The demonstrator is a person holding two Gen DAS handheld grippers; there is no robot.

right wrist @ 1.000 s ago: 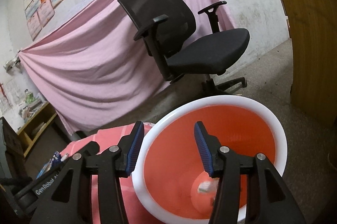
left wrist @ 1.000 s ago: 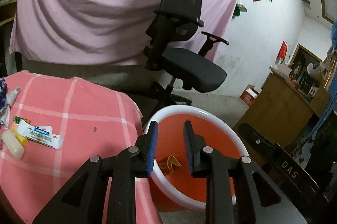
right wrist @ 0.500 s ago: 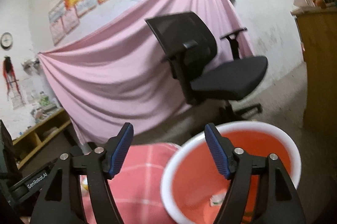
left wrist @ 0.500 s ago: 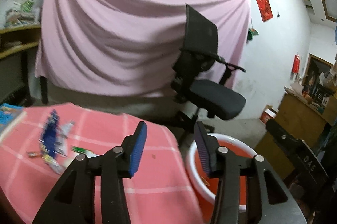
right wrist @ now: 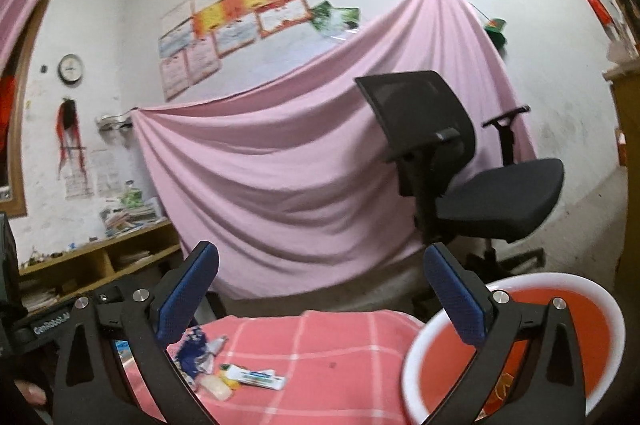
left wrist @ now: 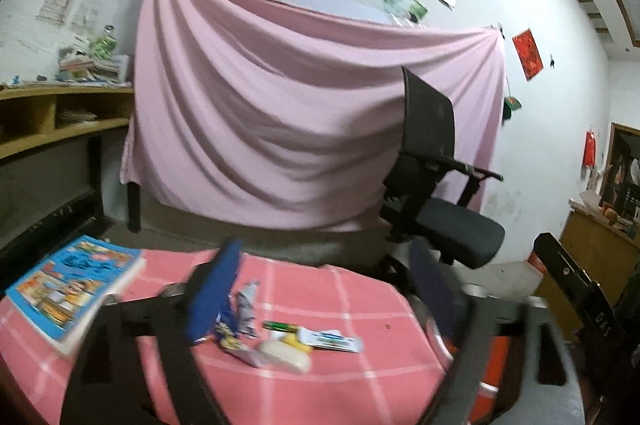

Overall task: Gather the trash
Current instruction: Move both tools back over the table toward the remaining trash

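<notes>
Left wrist view shows the left hand-held gripper (left wrist: pixel 320 289) released, its jaws having just been opening, with nothing between them; the picture is blurred with motion. Right wrist view has the right hand-held gripper (right wrist: pixel 320 299) likewise spread wide and empty, its jaws also having just been opening.

Just beyond the fingers the trash sits in a small cluster on the pink checked table (left wrist: pixel 360 377): a toothpaste box (left wrist: pixel 330 339), a pale soap-like lump (left wrist: pixel 285 351), a thin green stick (left wrist: pixel 281 325) and crumpled blue-and-silver wrappers (left wrist: pixel 236 309). A book (left wrist: pixel 72 285) lies apart at the table's left. The orange basin (right wrist: pixel 516 349) with its white rim stands just past the table's right edge.

I'd judge the next pick is best made on the toothpaste box. Its long axis runs roughly left to right across the table, tilted slightly down toward the basin, so the jaws should close across its narrow width, coming down clear of the soap touching its left end.
</notes>
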